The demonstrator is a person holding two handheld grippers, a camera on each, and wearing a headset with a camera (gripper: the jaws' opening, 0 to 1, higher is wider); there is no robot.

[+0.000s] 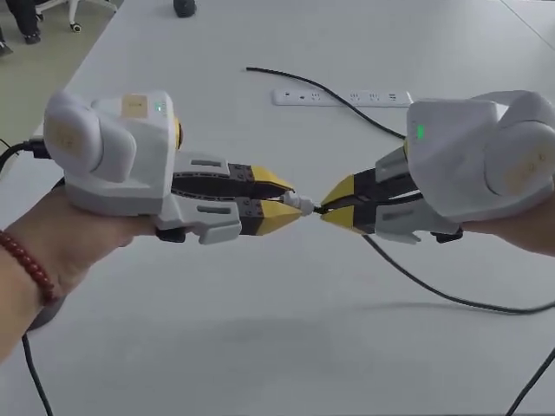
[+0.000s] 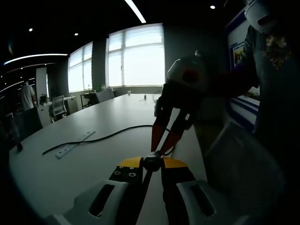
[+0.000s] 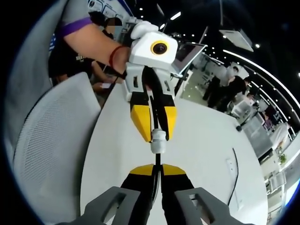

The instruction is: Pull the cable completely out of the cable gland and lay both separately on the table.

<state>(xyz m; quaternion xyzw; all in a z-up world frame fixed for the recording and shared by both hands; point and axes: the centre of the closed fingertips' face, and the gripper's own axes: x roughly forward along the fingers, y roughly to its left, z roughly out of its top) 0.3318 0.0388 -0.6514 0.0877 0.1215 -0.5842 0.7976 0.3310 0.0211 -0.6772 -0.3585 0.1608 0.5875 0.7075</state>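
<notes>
Both grippers meet tip to tip above the white table [image 1: 260, 338]. My left gripper [image 1: 291, 204] is shut on the small white cable gland [image 1: 303, 204], which sticks out of its yellow tips. In the right gripper view the gland [image 3: 158, 142] hangs from the left gripper [image 3: 155, 135]. My right gripper [image 1: 329, 211] is shut on the black cable [image 1: 408, 276] right beside the gland. A short bare stretch of cable [image 3: 158, 158] runs from the gland into my right gripper [image 3: 157, 168]. The rest of the cable trails down over the table to the right.
A white power strip [image 1: 342, 98] lies at the back of the table with its own black cord [image 1: 286, 76]. A dark object [image 1: 184, 8] sits at the far edge. A mesh chair [image 3: 47, 140] stands beside the table. People are in the background.
</notes>
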